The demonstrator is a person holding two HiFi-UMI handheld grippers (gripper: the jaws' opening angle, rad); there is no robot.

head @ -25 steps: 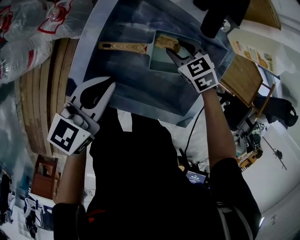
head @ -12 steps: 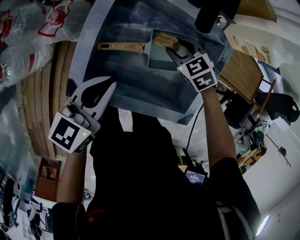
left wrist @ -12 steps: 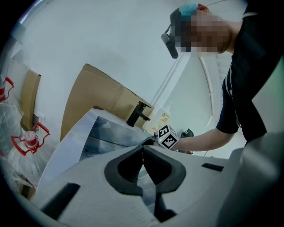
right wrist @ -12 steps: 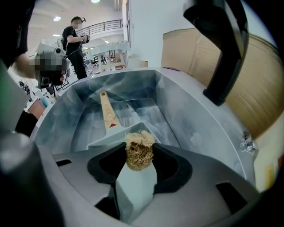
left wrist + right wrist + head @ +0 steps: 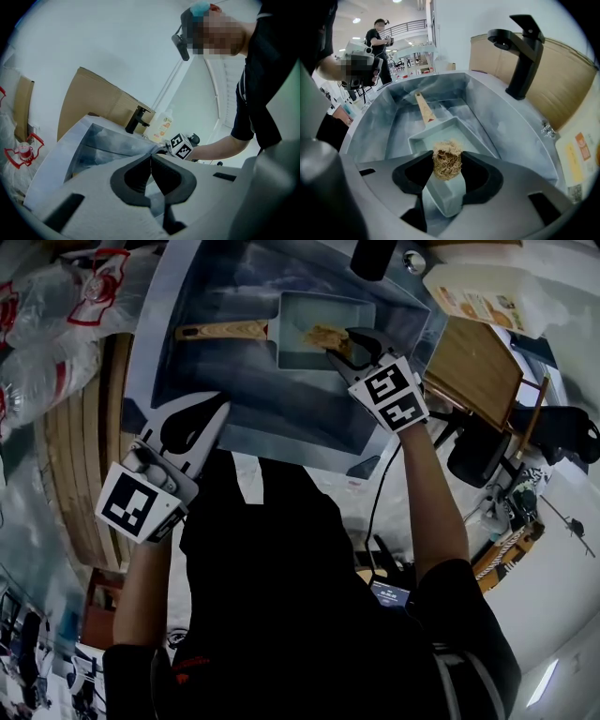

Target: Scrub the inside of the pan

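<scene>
1. We are holding the left gripper [image 5: 151, 158] nearest us, at the lower left of the head view. Its jaws are pressed together on nothing, short of the sink's front rim.
2. We are pinching a tan fibrous scrubber [image 5: 447, 155] in the right gripper [image 5: 447, 165], with the jaws closed on its sides. It is looking soft and springy, likely to squash under pressure.
3. The scrubber is hanging over the near end of the rectangular pan [image 5: 425, 137], mid-frame. We cannot tell whether it is touching.
4. The pan is lying flat on the sink [image 5: 497, 126] floor. We are judging it light and apt to slide. The wooden handle [image 5: 424, 108], pointing up-frame, is the place to steady it.
5. A black faucet [image 5: 524, 56] is overhanging at upper right, clear of the pan, with cardboard [image 5: 565, 89] behind it.
</scene>
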